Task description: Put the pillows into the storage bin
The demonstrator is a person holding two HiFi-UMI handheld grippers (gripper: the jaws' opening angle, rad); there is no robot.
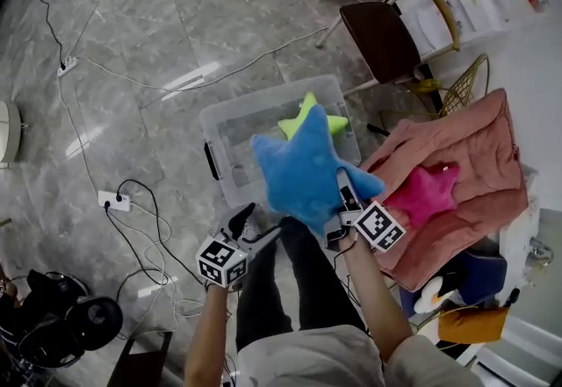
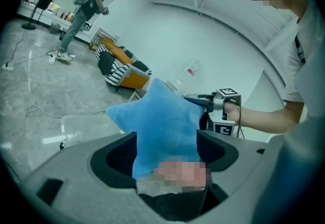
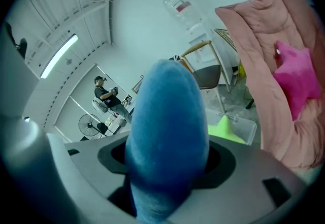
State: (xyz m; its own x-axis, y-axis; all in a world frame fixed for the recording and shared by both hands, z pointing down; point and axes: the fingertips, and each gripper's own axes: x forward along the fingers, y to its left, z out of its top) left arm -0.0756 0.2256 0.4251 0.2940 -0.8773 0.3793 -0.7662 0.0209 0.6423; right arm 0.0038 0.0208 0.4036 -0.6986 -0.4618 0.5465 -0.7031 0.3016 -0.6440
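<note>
Pillow in hand: a blue star pillow [image 1: 303, 170] is carried clear of the floor, gripped from both sides at once.
Left gripper [image 1: 249, 220]: the jaws are partly closed, and the lower left point of the star is pinched between them. In the left gripper view the plush fills the gap and is pressed by both jaws.
Right gripper [image 1: 343, 182]: the jaws are set about half apart and closed onto a right-hand point of the star. In the right gripper view that point is seen end-on, wedged between the jaws.
Position of pillow: it is spread ahead of both sets of jaws and between the two grippers. Its body is held over the near edge of the bin.
Storage bin [image 1: 235, 120]: a clear plastic bin on the grey marble floor [image 1: 176, 25], just beyond and below both grippers, with no lid on it.
Bin contents: one green star pillow [image 1: 313, 120] lies inside, beyond the blue one and partly hidden by it.
Pink star pillow [image 1: 427, 192]: it lies on a pink quilt [image 1: 474, 135], just to the right of the right gripper and outside the bin.
Surroundings: a chair with a brown seat [image 1: 382, 39] stands beyond the bin on the right. A power strip [image 1: 114, 200] with cables lies on the floor left of the left gripper.
</note>
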